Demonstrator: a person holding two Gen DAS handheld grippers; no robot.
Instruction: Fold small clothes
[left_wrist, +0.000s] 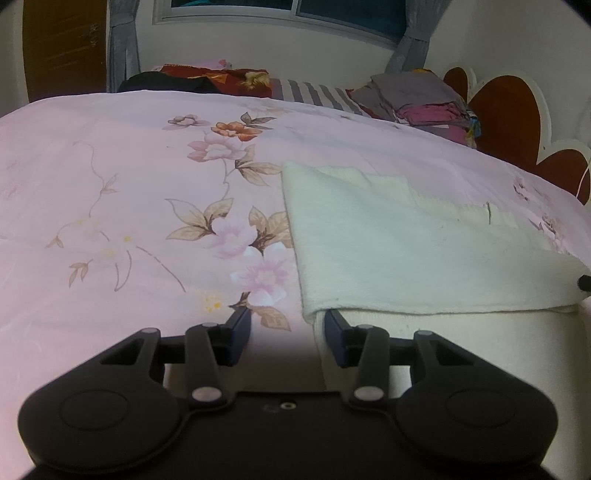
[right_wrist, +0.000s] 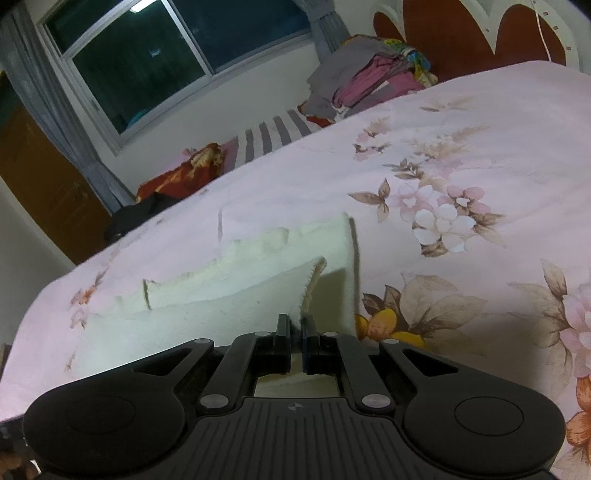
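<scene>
A cream-white knitted garment (left_wrist: 413, 251) lies on the pink floral bedsheet (left_wrist: 129, 177), with one layer folded over another. My left gripper (left_wrist: 288, 325) is open and empty at the garment's near left corner, its right finger (left_wrist: 338, 332) at the cloth's folded edge. In the right wrist view my right gripper (right_wrist: 294, 326) is shut on a corner of the white garment (right_wrist: 258, 284) and holds that corner lifted above the sheet (right_wrist: 461, 155).
A pile of grey and pink clothes (left_wrist: 424, 103) sits by the red-and-white headboard (left_wrist: 517, 110); it also shows in the right wrist view (right_wrist: 369, 77). A red patterned cloth (left_wrist: 221, 77) and a striped pillow (left_wrist: 317, 94) lie at the bed's far edge under the window.
</scene>
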